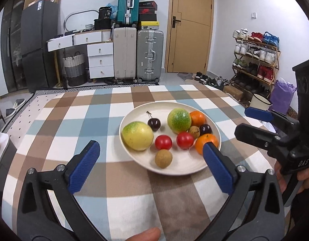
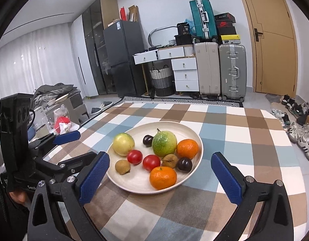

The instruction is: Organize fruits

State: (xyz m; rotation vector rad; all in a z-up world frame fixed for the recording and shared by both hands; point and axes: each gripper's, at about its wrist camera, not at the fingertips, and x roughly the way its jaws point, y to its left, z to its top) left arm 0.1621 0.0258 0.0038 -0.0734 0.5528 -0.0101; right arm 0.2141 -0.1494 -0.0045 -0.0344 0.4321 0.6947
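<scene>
A cream plate (image 1: 174, 170) (image 2: 134, 182) sits mid-table on the checked cloth. It holds a yellow-green fruit (image 1: 137, 135), a greener one (image 1: 179, 120), two oranges (image 1: 197, 118) (image 2: 163, 177), two red tomatoes (image 1: 163, 142) (image 1: 185, 140), two dark cherries (image 1: 154, 124) (image 1: 205, 129) and two small brown fruits (image 1: 163, 158) (image 1: 194, 131). My left gripper (image 1: 150, 144) (image 2: 86, 144) is open at the plate's near-left rim, gripping nothing. My right gripper (image 2: 159, 155) (image 1: 243, 120) is open at the near-right side, also empty.
The checked tablecloth (image 2: 194, 210) covers the table to its far edge. A low stand with bags and clutter (image 2: 62, 120) is left of the table. Suitcases (image 1: 138, 54), white drawers (image 1: 100, 58), a shoe rack (image 1: 257, 60) and a door (image 1: 189, 26) line the far wall.
</scene>
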